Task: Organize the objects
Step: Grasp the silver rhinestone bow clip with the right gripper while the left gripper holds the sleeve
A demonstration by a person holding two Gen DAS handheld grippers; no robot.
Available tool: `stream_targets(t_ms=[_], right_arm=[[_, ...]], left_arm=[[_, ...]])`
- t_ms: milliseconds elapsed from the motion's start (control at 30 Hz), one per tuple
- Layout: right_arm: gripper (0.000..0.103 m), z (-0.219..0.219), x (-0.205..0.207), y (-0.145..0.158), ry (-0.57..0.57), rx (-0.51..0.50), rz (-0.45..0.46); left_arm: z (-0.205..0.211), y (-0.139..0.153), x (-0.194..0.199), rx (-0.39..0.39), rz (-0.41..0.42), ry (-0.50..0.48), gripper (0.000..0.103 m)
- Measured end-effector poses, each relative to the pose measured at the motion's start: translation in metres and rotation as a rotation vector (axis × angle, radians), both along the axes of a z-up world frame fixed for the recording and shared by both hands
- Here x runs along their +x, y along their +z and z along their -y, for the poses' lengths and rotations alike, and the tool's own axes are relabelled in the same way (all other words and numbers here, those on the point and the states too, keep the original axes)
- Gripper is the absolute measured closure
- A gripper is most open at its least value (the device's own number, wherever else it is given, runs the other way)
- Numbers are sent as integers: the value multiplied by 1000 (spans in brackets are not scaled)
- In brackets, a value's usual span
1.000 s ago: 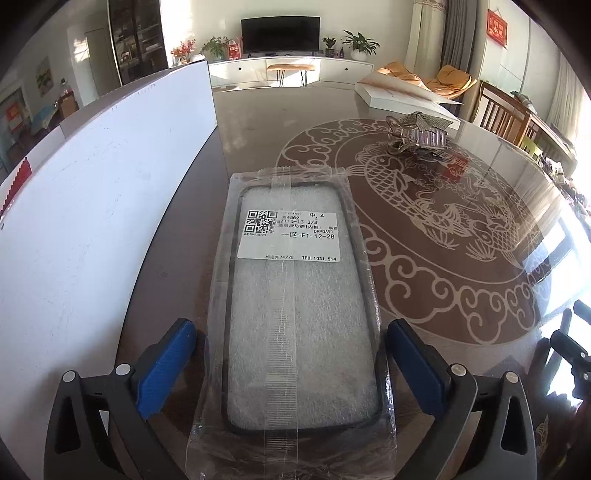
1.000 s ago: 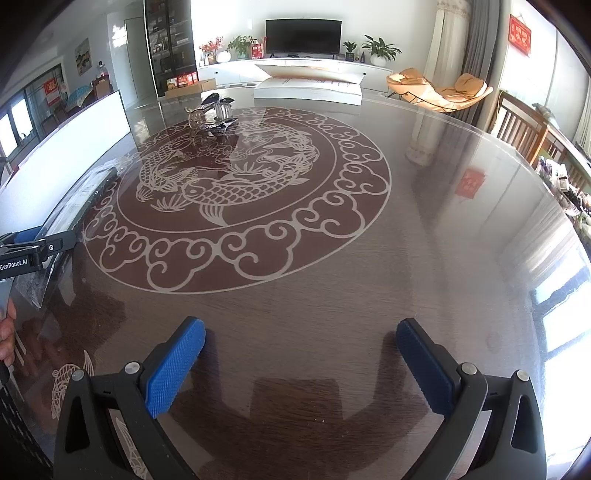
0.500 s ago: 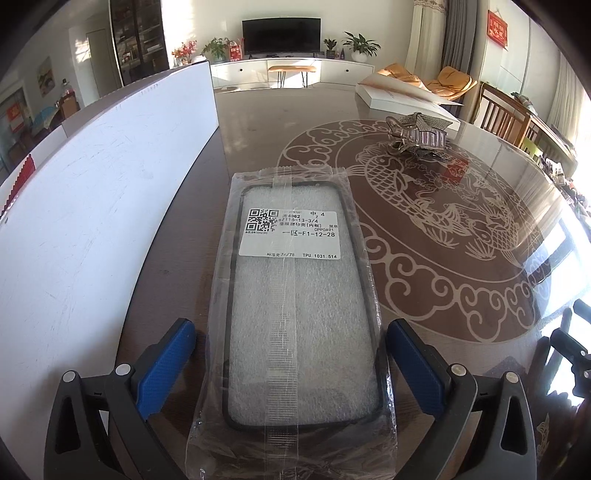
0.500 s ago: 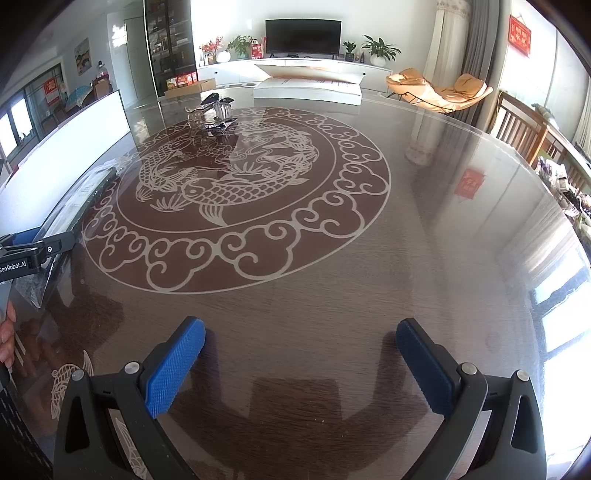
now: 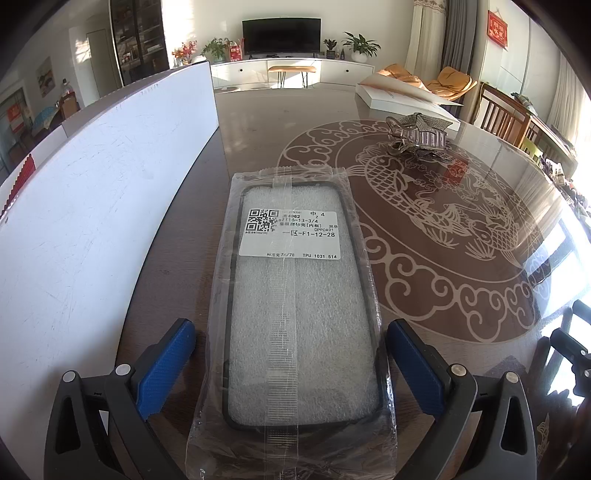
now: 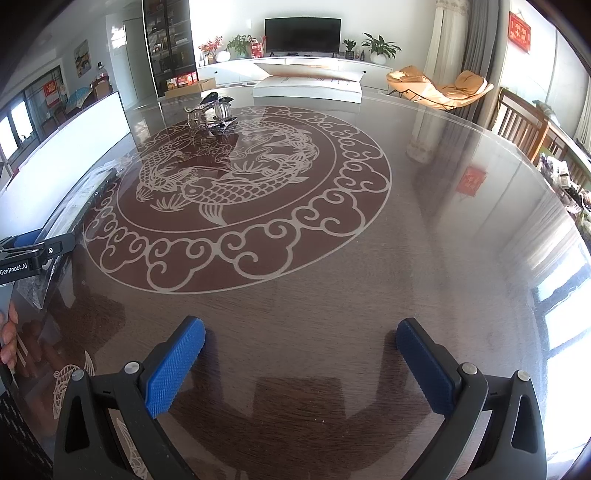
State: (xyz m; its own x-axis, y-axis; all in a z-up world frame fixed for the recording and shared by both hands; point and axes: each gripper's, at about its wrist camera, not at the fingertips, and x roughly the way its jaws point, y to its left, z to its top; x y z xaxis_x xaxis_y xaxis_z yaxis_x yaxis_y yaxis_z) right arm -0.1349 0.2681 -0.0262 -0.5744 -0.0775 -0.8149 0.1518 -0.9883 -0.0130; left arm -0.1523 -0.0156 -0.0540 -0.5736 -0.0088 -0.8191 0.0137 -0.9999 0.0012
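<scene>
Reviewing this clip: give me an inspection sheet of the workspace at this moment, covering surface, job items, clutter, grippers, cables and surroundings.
Surface: glossy dark round table with a pale fish-and-cloud motif, strong window glare.
Job's things: black phone case in a clear plastic bag with a white barcode label, lying flat; sparkly silver hair claw clip farther back on the motif.
Clutter: long white box along the table's left side; flat white box at the far edge.
Grippers: left gripper open, blue pads either side of the bagged case, not touching it; right gripper open over bare table.
Cables: nothing seen.
Surroundings: living room with television, potted plants, orange lounge chair, wooden chairs.
</scene>
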Motion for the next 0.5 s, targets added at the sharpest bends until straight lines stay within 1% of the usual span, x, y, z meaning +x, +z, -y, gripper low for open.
stream_targets(t_ms=[233, 500], right_arm=[[0, 3, -6, 0, 11, 0, 7], [0, 35, -43, 0, 113, 0, 6]], left_arm=[[0, 0, 0, 0, 0, 0, 0], [0, 0, 0, 0, -1, 0, 0]])
